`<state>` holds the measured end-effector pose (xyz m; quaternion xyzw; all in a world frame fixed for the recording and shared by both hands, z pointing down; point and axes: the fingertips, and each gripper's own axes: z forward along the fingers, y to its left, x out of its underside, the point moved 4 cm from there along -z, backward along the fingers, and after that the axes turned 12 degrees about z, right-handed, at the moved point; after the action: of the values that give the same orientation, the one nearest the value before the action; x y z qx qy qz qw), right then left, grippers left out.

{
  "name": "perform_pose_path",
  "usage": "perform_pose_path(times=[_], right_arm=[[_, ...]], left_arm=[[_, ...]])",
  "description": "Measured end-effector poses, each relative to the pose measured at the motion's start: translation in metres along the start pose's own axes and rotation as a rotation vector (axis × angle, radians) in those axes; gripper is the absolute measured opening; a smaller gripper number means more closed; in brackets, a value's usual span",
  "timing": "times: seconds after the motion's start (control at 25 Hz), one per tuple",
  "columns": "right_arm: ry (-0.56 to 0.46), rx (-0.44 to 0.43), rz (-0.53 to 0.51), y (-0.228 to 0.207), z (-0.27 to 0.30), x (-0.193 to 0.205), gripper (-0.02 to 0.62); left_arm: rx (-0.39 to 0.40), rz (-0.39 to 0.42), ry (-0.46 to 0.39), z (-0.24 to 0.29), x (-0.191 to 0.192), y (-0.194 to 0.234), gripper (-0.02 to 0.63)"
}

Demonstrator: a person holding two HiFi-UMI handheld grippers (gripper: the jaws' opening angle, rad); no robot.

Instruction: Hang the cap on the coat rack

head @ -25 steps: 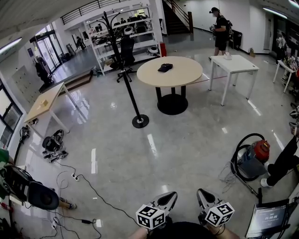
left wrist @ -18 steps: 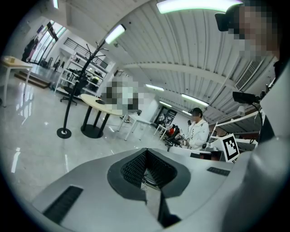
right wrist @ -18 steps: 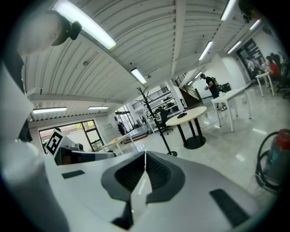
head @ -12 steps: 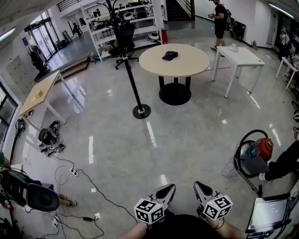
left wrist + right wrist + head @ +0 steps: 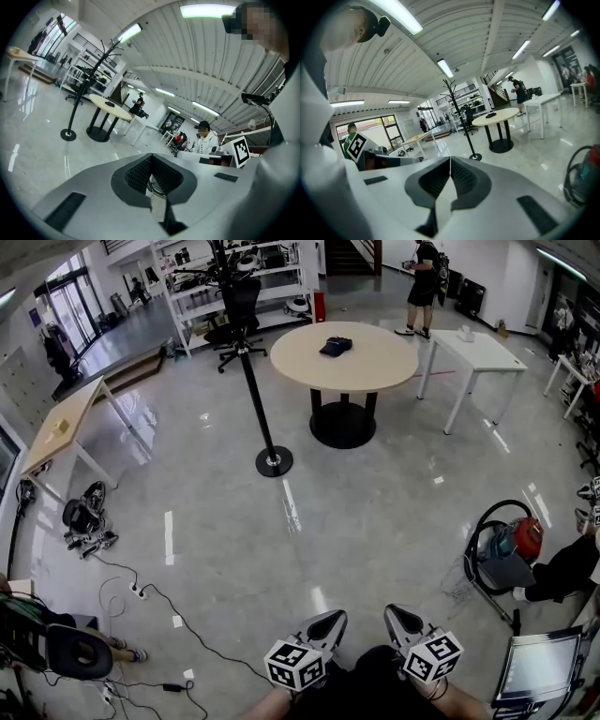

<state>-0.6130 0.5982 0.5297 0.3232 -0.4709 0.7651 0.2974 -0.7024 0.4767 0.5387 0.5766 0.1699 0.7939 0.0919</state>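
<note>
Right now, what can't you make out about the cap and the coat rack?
Cap: head view, too small to tell which way the brim faces; only a dark speck in both gripper views.
Coat rack: its top is cut off by the head view's upper edge; its hooks are tiny in both gripper views.

The hall was bright and evenly lit, with long ceiling strip lights (image 5: 396,18) overhead and daylight coming through the glass doors (image 5: 75,310) far off. The polished floor (image 5: 394,512) threw back pale streaks of glare. Shadows stayed soft. Every view bowed hard at its edges, and both gripper views went black at their corners.
</note>
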Motion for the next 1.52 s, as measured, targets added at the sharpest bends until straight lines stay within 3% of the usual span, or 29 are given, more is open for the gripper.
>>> perform_pose_path(times=[0.32, 0.52, 0.72, 1.2, 1.52], right_arm=[[0.020, -0.042, 0.060, -0.027, 0.043, -0.017, 0.005], [0.025, -0.117, 0.049, -0.046, 0.083, -0.053, 0.005], [0.023, -0.155, 0.037, -0.071, 0.111, -0.094, 0.005], [-0.002, -0.195, 0.045, -0.139, 0.143, -0.174, 0.005], [-0.043, -0.156, 0.076, -0.184, 0.143, -0.206, 0.005]], left_arm=[[-0.056, 0.003, 0.020, 0.027, -0.013, 0.029, 0.005], [-0.130, 0.016, 0.005, 0.054, -0.037, 0.054, 0.005], [-0.157, 0.028, -0.011, 0.096, -0.066, 0.068, 0.005], [-0.196, 0.051, -0.037, 0.185, -0.124, 0.080, 0.005], [-0.198, 0.056, -0.032, 0.228, -0.139, 0.080, 0.005]])
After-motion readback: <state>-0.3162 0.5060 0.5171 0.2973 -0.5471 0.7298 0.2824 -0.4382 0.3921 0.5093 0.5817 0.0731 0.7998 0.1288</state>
